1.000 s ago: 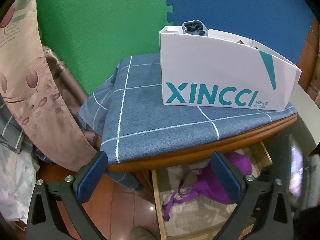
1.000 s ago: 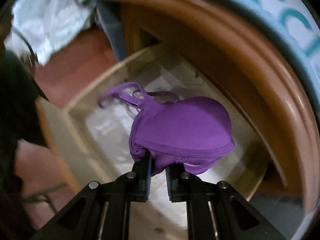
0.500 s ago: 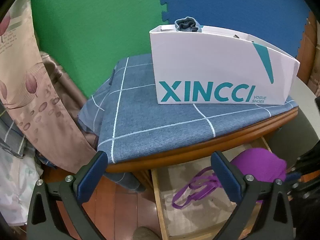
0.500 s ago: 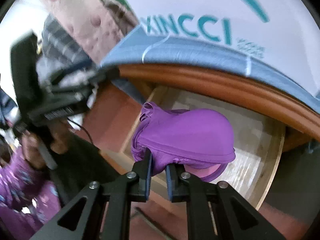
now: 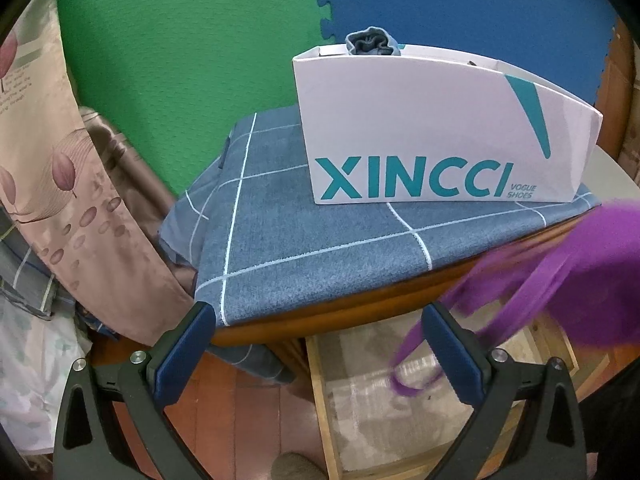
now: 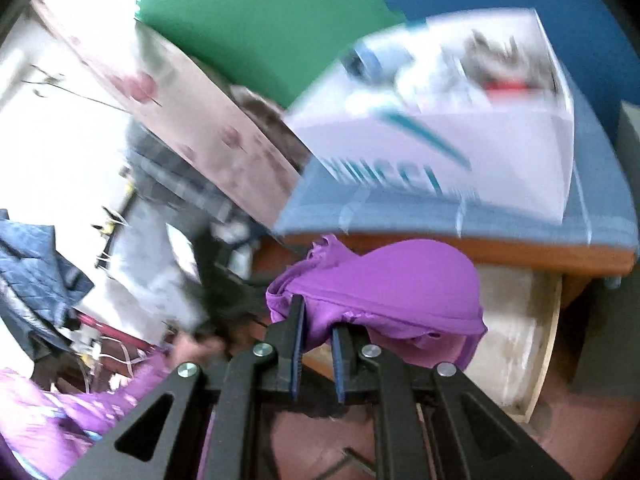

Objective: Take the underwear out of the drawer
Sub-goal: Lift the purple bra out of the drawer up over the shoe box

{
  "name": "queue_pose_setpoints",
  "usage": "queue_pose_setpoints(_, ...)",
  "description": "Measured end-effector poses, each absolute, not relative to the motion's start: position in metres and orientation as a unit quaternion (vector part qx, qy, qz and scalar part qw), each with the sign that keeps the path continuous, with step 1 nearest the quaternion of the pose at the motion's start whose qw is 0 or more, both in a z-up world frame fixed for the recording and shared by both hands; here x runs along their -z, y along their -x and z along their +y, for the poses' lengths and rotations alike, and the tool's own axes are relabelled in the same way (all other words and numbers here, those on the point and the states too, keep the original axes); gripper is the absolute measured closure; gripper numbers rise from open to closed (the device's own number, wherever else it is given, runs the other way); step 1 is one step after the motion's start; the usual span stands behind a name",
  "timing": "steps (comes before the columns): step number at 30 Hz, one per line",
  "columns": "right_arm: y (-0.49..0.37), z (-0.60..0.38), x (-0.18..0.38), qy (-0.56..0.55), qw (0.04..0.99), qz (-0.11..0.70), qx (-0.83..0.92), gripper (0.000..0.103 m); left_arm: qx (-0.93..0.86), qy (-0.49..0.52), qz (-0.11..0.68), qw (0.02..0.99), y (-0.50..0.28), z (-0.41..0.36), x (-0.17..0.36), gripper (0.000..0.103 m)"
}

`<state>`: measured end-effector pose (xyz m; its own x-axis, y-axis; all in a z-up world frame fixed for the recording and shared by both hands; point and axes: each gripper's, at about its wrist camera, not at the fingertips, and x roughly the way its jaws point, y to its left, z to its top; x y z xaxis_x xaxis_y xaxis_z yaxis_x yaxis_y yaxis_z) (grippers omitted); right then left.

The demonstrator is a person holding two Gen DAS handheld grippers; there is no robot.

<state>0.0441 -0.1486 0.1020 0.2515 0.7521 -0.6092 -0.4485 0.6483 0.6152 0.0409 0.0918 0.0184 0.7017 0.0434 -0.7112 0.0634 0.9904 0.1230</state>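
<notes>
The right gripper (image 6: pixel 316 344) has its jaws closed tight on the lower edge of the purple underwear (image 6: pixel 384 280) — a fold of the cloth is pinched between the two pads, and the padded cup stands out ahead of the jaws and to their right. In the left wrist view the same garment (image 5: pixel 592 276) hangs in the air at the right side, blurred, with its strap (image 5: pixel 420 364) trailing down over the open drawer (image 5: pixel 320 392). The body of the garment is above the drawer and level with the wooden edge of the surface (image 5: pixel 360 312); only the loose strap hangs low, and whether it touches the drawer cannot be told.

The relation that matters is this: the garment lies forward of the right jaws, and the white shoe box (image 5: pixel 432 132) on the blue checked cloth (image 5: pixel 304 236) stands further ahead and higher. The move appears to need a path up and over the surface edge, so that the strap does not catch.

The left gripper (image 5: pixel 320 352) is wide open and holds nothing — it is well apart from the garment.
</notes>
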Motion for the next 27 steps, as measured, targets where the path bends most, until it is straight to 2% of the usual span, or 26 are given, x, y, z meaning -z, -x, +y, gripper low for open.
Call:
queue_pose_setpoints(7,-0.051,-0.167,-0.193,-0.169,0.797,0.401,-0.419,0.091,0.003,-0.074,0.389,0.918,-0.041,0.092,-0.017,0.001)
queue_pose_setpoints(21,-0.075,-0.185,-0.31,-0.197,0.836,0.279,-0.429,0.091,0.002,-0.081,0.4,0.913,-0.043,0.093,-0.013,0.001)
queue_pose_setpoints(27,-0.107,-0.185,-0.34,-0.192,0.858,0.249,-0.406,0.091,0.004,-0.089,0.401,0.912,-0.043,0.089,-0.01,0.001)
